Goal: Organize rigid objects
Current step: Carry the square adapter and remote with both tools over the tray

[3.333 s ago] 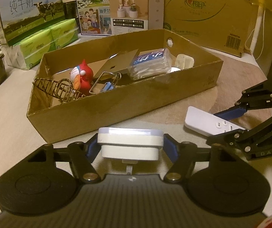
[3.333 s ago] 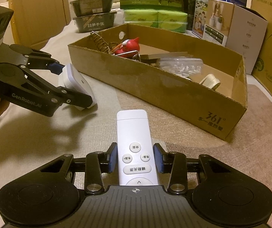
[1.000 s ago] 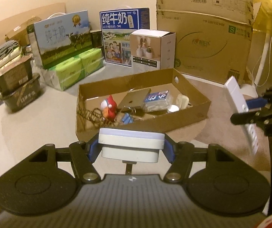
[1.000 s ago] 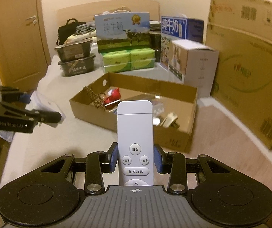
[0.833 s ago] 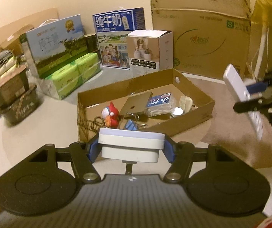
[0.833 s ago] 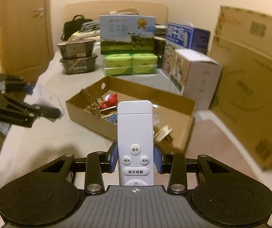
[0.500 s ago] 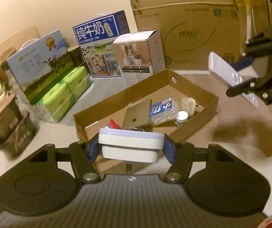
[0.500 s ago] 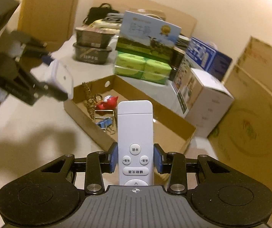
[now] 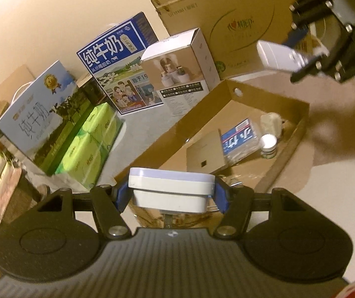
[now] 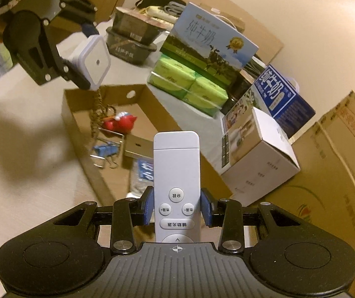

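Observation:
My left gripper (image 9: 171, 195) is shut on a white square plug adapter (image 9: 170, 188) and holds it in the air over the near end of the open cardboard box (image 9: 289, 146). It also shows in the right wrist view (image 10: 95, 62). My right gripper (image 10: 176, 209) is shut on a white remote control (image 10: 176, 168) and holds it above the box (image 10: 88, 159). The remote also shows in the left wrist view (image 9: 280, 58), above the box's far right corner.
The box holds a red toy (image 10: 119, 121), blue binder clips (image 10: 105, 150), a brown chain (image 10: 96, 114), a packet with a blue label (image 9: 239, 140) and a small jar (image 9: 268, 145). Milk cartons (image 9: 118, 62), green tissue packs (image 9: 88, 144), a white box (image 9: 185, 62) and a large carton (image 9: 229, 12) stand behind.
Both grippers have risen from the bed surface with their objects and moved over the box, tilting as they went. Neither has let go.

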`<state>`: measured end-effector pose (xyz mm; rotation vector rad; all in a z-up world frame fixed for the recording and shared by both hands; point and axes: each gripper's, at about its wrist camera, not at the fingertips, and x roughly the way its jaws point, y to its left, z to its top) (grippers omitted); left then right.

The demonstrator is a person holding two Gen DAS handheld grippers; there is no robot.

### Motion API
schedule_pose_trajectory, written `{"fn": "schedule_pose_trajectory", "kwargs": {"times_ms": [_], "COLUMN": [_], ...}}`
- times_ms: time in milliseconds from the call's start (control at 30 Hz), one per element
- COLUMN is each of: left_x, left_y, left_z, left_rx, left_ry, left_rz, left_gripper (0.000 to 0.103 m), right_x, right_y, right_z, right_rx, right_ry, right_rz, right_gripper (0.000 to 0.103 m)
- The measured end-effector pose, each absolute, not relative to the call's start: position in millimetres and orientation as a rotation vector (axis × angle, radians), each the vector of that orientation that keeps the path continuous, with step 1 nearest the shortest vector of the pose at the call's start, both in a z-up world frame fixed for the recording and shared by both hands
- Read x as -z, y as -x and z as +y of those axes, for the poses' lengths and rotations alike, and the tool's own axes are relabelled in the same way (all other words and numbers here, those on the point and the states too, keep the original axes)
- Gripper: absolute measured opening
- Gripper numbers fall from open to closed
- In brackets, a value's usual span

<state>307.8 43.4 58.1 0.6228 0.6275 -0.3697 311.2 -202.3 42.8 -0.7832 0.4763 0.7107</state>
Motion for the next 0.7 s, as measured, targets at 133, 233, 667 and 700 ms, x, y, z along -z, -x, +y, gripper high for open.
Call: {"fn": "schedule_pose_trajectory", "kwargs": {"times_ms": [133,233,667,700], "left_x": [-54,-49,-37,-35], "left_y": [-323,-337,-385,-388], "left_z": [46,47,49,49], "left_rx": [0.385,0.389,0.457,0.46], "left_ry": [-0.692,-0.729,-0.869,-0.882], "left_rz": [0.62,0.622,0.618,0.62], "left_gripper": [0.062,0.062,0.062,0.062], "right_x": [-42,-37,-16,-16], "right_y": [-331,-344,-382,-384], "right_z": [-199,-194,-175,-173], "right_rx": [-0.711,-0.711,-0.758,-0.765], "right_ry": [0.845,0.903,1.063,1.075], "right_rz": [0.472,0.468,0.479,0.479], "right_gripper": [0.039,0.039,0.039,0.039]}}
